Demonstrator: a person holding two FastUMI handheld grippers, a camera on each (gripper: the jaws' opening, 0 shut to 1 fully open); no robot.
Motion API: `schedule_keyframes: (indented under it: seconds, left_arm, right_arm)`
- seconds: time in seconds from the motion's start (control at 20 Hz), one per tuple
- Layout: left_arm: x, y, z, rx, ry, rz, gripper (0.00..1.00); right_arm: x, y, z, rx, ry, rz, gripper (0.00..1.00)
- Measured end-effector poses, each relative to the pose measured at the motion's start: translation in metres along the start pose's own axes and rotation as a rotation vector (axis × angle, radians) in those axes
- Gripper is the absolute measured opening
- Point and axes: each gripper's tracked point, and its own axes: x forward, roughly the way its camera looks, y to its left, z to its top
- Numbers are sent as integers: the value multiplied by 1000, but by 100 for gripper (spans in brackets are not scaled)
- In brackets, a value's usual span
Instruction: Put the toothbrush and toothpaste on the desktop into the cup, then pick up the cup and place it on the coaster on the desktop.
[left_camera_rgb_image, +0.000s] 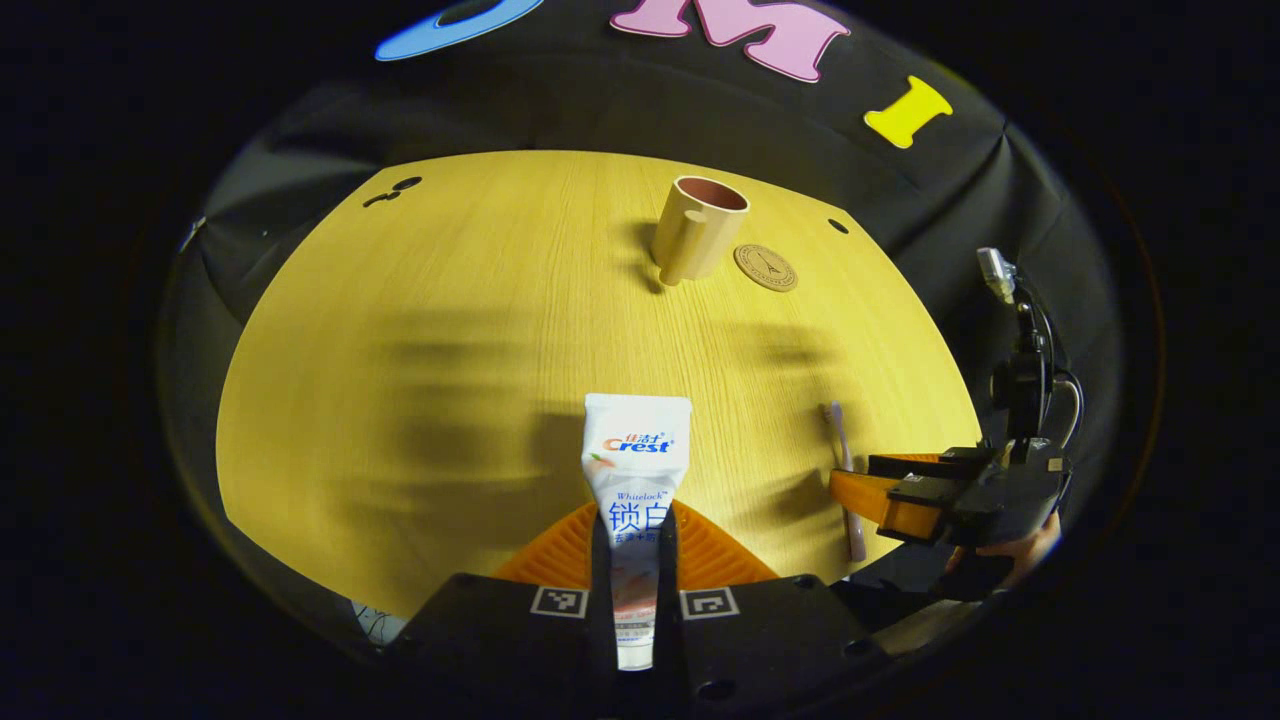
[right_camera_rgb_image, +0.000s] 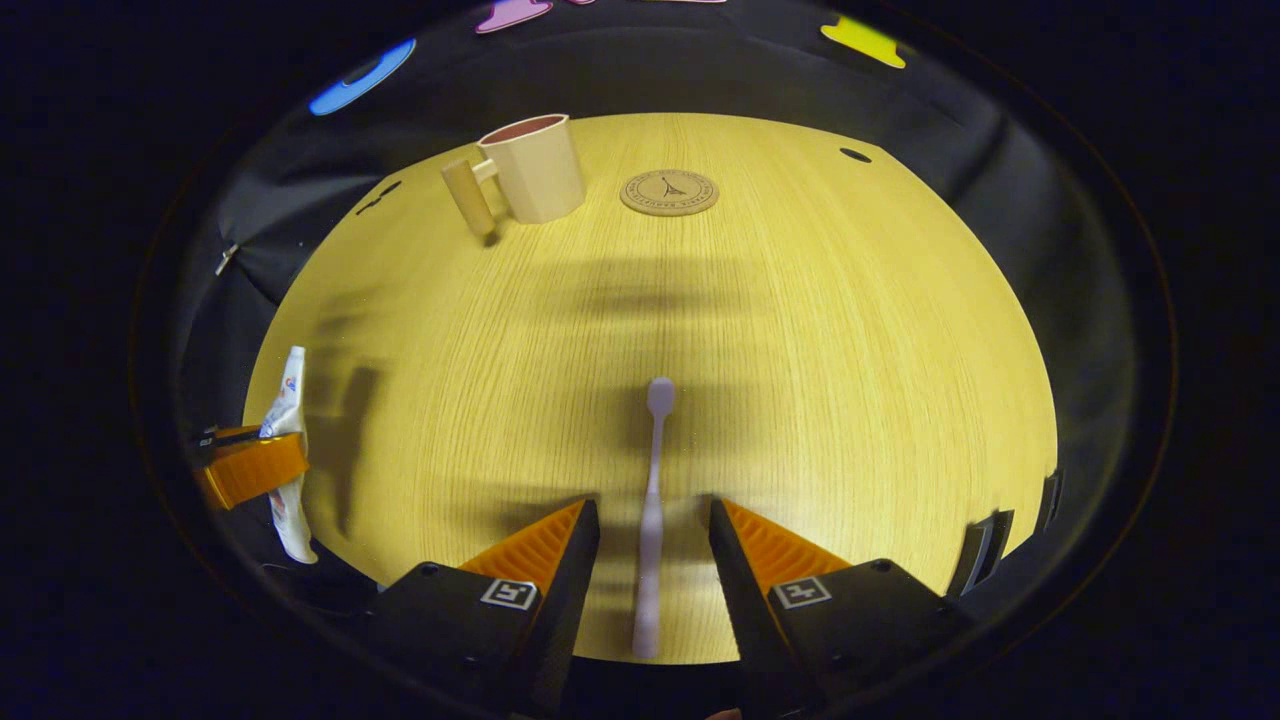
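While the left gripper (left_camera_rgb_image: 634, 520) clamps the toothpaste (left_camera_rgb_image: 636, 470) above the table (left_camera_rgb_image: 420, 330), the right gripper (right_camera_rgb_image: 650, 525) stands spread around the toothbrush (right_camera_rgb_image: 652, 500), not touching it. Farther off, the cup (left_camera_rgb_image: 698, 228) stands beside the coaster (left_camera_rgb_image: 765, 267).

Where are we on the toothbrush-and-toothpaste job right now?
Early stage. Nothing is in the cup yet, and it stands beside the coaster, not on it. In hand: the left claw is shut on the toothpaste. The right claw is open astride the toothbrush, which lies on the desktop. Left: grasp the brush, load both, move the cup.
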Motion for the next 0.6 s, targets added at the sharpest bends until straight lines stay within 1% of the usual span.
schedule_keyframes:
  seconds: [0.05, 0.1, 0.15, 0.2, 0.25, 0.3, 0.35, 0.4, 0.45, 0.6]
  left_arm:
    - [0, 2, -1, -3, 1, 1, 19]
    - [0, 6, -3, -10, 3, 3, 19]
    - [1, 9, -5, -21, 1, 5, 19]
    - [2, 10, -7, -31, 0, 6, 19]
    - [4, 10, -10, -43, -2, 10, 19]
    - [4, 9, -9, -52, -12, 8, 19]
    - [0, 7, -3, -61, -41, 12, 19]
    - [-7, 3, 10, -67, -88, 8, 19]
    - [-13, -3, 24, -66, -139, -2, 19]
    - [-42, -26, 82, -55, -322, -66, 19]
  right_arm:
    - [-1, 0, 4, -20, -14, -13, 67]
    - [-1, 3, 1, -33, 0, -7, 62]
    - [0, 4, 2, -40, -4, -1, 53]
    - [1, 3, 4, -37, -11, -9, 49]
    - [0, 3, 4, -1, -10, -19, 20]
    - [1, 5, 5, -12, -24, 3, 10]
    - [-1, 3, 11, 12, -87, 40, 7]
    - [-11, 7, 22, 61, -155, 90, 7]
    - [-21, 11, 32, 94, -194, 135, 7]
    - [-59, 11, 65, 163, -312, 236, 7]
